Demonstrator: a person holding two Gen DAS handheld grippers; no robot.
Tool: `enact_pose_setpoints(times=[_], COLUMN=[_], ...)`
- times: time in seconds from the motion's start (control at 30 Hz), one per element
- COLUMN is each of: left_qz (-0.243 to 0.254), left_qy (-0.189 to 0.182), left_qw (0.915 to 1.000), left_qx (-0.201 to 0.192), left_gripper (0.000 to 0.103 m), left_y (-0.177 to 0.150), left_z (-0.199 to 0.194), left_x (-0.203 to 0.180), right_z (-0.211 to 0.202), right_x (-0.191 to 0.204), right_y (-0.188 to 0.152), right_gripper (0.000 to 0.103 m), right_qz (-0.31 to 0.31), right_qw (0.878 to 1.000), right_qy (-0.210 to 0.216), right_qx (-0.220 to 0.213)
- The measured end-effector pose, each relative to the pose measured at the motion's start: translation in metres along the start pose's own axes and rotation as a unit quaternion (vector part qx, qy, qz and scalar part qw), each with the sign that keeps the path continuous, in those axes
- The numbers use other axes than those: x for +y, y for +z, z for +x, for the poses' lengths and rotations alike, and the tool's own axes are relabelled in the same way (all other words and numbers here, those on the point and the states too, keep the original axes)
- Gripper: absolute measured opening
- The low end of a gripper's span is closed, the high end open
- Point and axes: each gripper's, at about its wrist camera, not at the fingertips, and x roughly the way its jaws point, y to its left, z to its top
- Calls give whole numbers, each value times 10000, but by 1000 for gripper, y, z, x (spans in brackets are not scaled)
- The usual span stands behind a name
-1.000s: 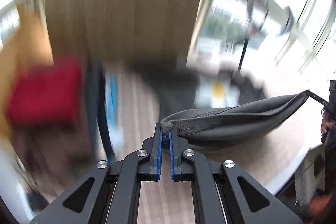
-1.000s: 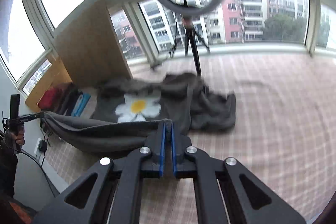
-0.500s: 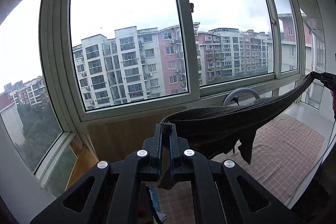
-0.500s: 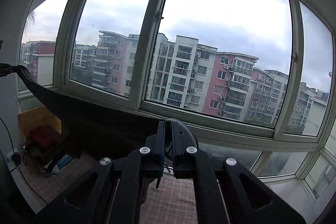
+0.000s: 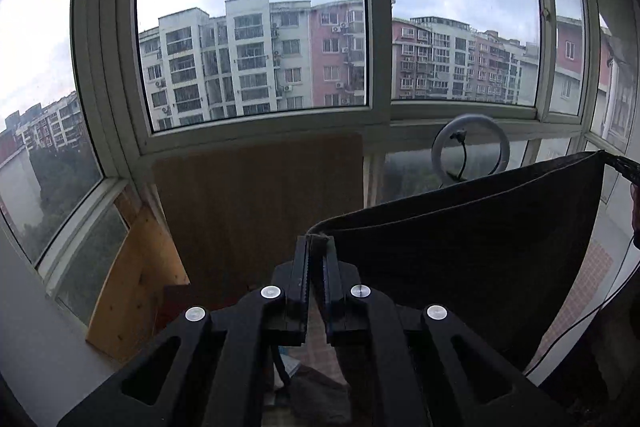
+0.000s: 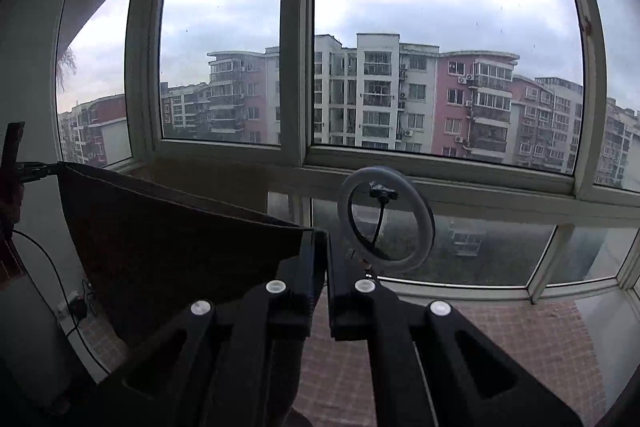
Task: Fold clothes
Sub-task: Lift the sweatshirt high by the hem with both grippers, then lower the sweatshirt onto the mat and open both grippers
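A dark grey garment (image 5: 472, 259) hangs spread in the air between my two grippers, held up in front of the windows. My left gripper (image 5: 318, 241) is shut on one top corner of it. My right gripper (image 6: 318, 235) is shut on the other top corner, and the cloth (image 6: 168, 239) stretches away to the left as a flat sheet. In the left wrist view the right gripper's tip shows at the far right edge, in the right wrist view the left one at the far left. The garment's lower part is hidden behind the gripper bodies.
A ring light on a stand (image 6: 386, 223) stands before the window (image 6: 440, 67). A wooden board (image 5: 260, 211) leans under the sill, with a lighter plank (image 5: 132, 287) beside it. The checked surface (image 6: 520, 343) lies below. A cable (image 6: 60, 291) runs down at the left.
Both grippers have risen from the checked surface with the garment, which went from a slack band to a taut hanging sheet. The views swung up toward the windows.
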Motion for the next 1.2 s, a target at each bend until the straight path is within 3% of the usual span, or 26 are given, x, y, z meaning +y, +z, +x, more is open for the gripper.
enact_pose_setpoints(times=[0.17,0.27,0.33,0.47,0.57,0.67,0.8,0.9,0.97,1.1,1.2], left_qz=[-10,-16,-20,-28,90,256,509,208,-66,-624,-1095], left_qy=[101,161,201,282,327,289,56,-381,-721,-1070,-1116], left_qw=[9997,9992,9988,9976,9959,9949,9972,9989,9951,9758,9529], left_qx=[-224,-359,-448,-627,-833,-935,-544,179,680,1800,2598], left_gripper=[5,5,5,5,5,5,5,5,5,5,5], left_y=[36,57,71,100,110,85,7,-78,-145,-279,-368], left_z=[-6,-9,-11,-16,-38,-67,-55,-12,22,76,103], left_x=[-1,-2,-2,-3,-9,-15,-25,-24,-23,-23,-20], right_z=[105,123,104,16,-39,-78,-75,-45,-21,27,50], right_x=[-19,-30,-29,-19,-8,2,4,8,9,12,15], right_y=[-33,-8,34,109,124,116,36,-64,-140,-288,-366], right_gripper=[5,5,5,5,5,5,5,5,5,5,5], right_qz=[259,427,299,71,-229,-497,-388,-143,220,1071,1379], right_qw=[9955,9954,9974,9951,9914,9884,9950,9998,9985,9762,9540], right_qy=[-314,-472,-609,-601,-601,-556,-322,-27,191,525,527], right_qx=[854,710,229,-788,-1141,-1326,-862,-140,456,1809,2610])
